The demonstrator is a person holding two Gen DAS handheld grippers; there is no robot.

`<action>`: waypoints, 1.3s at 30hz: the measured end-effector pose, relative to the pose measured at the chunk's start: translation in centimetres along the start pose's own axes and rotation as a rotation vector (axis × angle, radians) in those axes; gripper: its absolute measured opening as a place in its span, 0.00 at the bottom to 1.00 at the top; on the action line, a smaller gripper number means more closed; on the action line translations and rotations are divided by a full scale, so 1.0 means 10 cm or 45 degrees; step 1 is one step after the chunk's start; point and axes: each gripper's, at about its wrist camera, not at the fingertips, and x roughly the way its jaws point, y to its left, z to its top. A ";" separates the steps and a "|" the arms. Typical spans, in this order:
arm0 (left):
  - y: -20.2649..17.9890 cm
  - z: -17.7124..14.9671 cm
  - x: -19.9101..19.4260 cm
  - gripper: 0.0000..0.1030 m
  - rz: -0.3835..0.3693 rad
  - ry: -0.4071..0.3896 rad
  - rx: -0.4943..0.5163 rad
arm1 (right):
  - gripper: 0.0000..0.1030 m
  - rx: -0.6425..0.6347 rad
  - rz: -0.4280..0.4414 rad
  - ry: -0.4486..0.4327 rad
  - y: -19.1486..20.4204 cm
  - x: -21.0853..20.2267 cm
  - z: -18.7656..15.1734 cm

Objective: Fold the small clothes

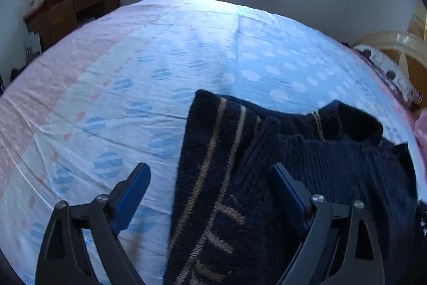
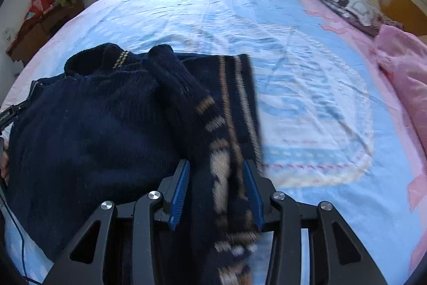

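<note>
**Sweater half folded, 2 grippers over it**

Your left gripper hangs wide open above the navy sweater's striped edge, gripping nothing. Your right gripper stands partly open with the patterned fold between its pads; whether they pinch it, I cannot tell. The sweater lies on the bed (the sleeve is laid across the body). Pull away carelessly and knit could snag, dragging the fold open. No containers are in view.
</note>
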 end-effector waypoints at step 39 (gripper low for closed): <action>0.31 -0.29 -0.55 0.96 -0.068 0.041 0.082 | 0.53 -0.237 0.063 -0.238 0.89 -0.85 -0.46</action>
